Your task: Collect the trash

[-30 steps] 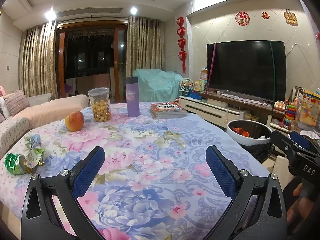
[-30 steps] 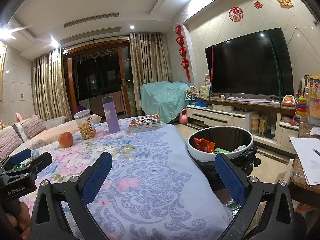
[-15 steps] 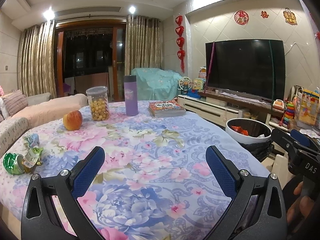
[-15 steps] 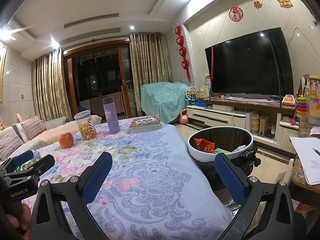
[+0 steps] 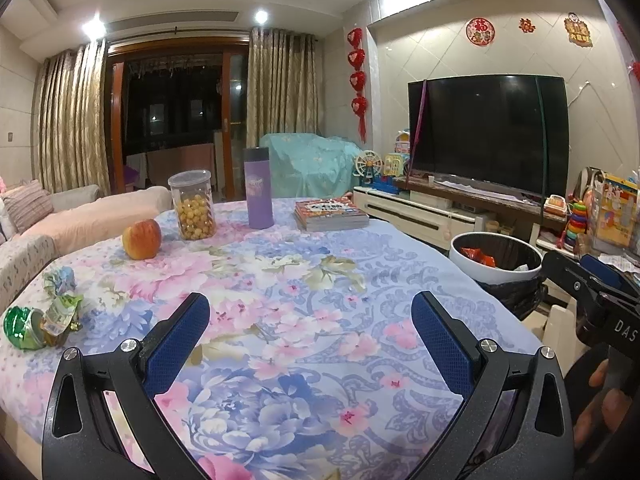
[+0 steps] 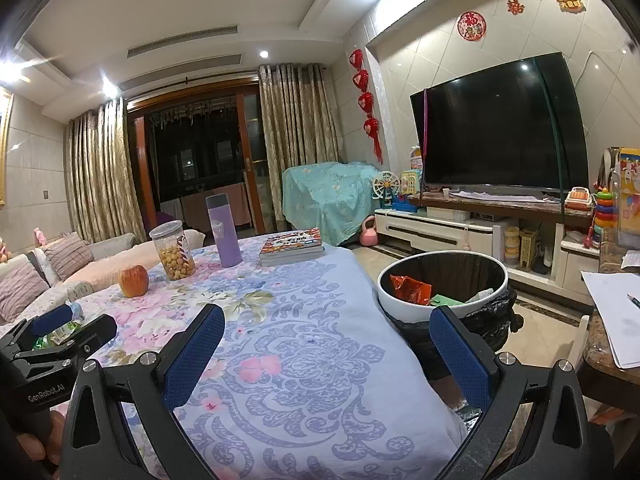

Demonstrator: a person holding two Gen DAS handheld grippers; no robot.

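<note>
Crumpled foil wrappers (image 5: 38, 318) lie on the floral cloth (image 5: 320, 304); both textured blue-padded tools, left tool (image 5: 310, 334) and right tool (image 6: 326, 344), gape empty.

My left gripper (image 5: 310, 334) is a matte black, speckled frame with two splayed arms, each cut through by a tall teardrop slot. Its fingers (image 5: 176, 344) wear dark blue pads with a fine dimpled texture, and small silver screws (image 5: 129, 345) sit at the joints. My right gripper (image 6: 326, 350) is built the same way, blue pads (image 6: 460, 356) and all. White lettering reads "GenRobot.AI" on the left unit's body (image 6: 44, 388) (on the right unit I can only make out "DAS").
</note>
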